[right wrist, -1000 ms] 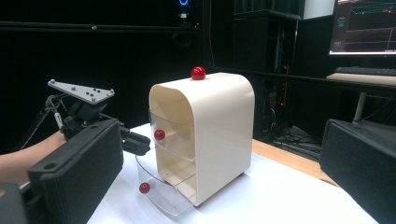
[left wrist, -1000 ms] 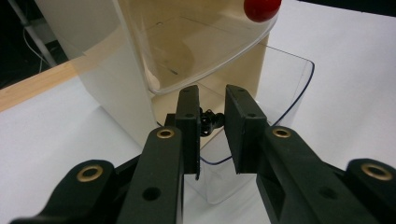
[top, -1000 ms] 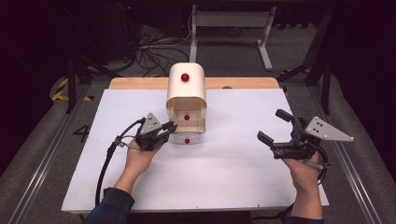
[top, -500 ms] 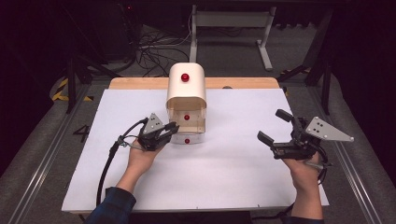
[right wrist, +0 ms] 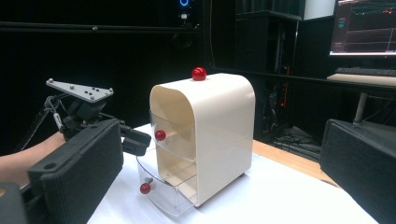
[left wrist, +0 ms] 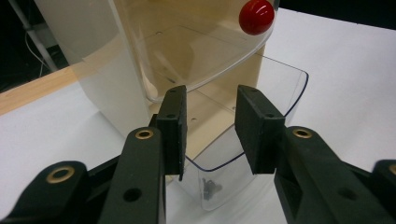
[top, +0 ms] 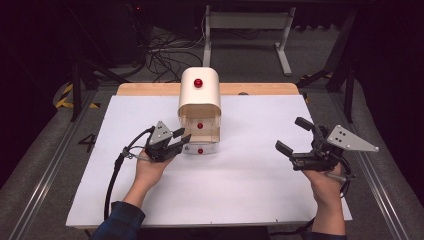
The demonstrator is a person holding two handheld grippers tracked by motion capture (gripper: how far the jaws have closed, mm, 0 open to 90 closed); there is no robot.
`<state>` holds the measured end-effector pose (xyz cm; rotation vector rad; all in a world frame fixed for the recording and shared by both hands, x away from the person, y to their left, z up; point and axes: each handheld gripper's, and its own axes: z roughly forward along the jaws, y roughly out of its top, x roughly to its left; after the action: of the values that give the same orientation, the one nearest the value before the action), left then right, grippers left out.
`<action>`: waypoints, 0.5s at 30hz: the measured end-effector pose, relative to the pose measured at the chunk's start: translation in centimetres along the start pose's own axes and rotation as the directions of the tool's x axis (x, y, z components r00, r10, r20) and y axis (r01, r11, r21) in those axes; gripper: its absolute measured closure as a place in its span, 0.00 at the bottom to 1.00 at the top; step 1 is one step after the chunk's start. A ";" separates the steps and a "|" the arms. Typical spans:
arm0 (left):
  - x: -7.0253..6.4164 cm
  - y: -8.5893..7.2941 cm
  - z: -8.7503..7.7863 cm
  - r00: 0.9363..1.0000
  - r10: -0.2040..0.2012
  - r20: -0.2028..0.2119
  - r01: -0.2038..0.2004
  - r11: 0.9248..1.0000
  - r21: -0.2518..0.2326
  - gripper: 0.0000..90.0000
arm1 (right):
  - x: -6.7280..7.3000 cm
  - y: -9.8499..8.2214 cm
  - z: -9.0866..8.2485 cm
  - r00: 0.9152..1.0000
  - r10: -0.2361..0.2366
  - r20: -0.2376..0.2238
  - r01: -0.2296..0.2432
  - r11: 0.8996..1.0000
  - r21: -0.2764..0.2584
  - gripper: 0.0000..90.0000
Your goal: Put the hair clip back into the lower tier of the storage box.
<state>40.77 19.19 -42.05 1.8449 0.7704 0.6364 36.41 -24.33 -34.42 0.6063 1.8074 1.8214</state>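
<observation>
A cream cabinet (top: 200, 95) with a red knob on top stands at the middle back of the white sheet. Its clear lower drawer (top: 202, 147) is pulled out, and its red knob (top: 200, 150) faces me. My left gripper (top: 184, 136) sits at the drawer's left side. In the left gripper view its jaws (left wrist: 210, 126) have just been opening and stand a little apart above the drawer's rim (left wrist: 219, 163), pressing on nothing. A small dark item (left wrist: 212, 189) lies on the drawer floor. My right gripper (top: 292, 134) is open wide over the sheet at the right, holding nothing.
The upper clear drawer (top: 200, 125) with a red knob is pushed in. The white sheet (top: 240, 190) covers a wooden board (top: 260, 89). Metal rails run along both table sides. A cable (top: 112, 180) trails from the left gripper toward me.
The left gripper's jaws, shut in the earlier frames, now stand slightly apart. Both hands have stayed where they were.
</observation>
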 end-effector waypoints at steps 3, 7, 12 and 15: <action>0.0 0.0 -0.3 1.000 -0.001 -0.003 0.001 1.000 -0.007 0.68 | 0.0 0.0 0.1 1.000 -0.002 -0.002 0.002 1.000 0.002 0.00; 0.2 0.0 -0.7 1.000 -0.019 -0.006 0.019 0.999 -0.028 0.65 | 0.0 0.0 0.1 1.000 0.000 -0.003 0.000 1.000 0.004 0.00; 0.4 0.0 -1.2 0.999 -0.035 -0.014 0.035 0.998 -0.047 0.59 | 0.0 -0.1 0.1 1.000 0.000 -0.003 0.000 1.000 0.004 0.00; 0.4 0.1 -1.6 0.999 -0.037 -0.016 0.036 0.998 -0.056 0.57 | 0.0 -0.1 0.1 1.000 0.001 -0.002 -0.001 1.000 0.004 0.00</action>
<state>39.93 20.39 -41.37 1.7732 0.7883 0.6446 36.45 -24.24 -34.48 0.6075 1.8131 1.8200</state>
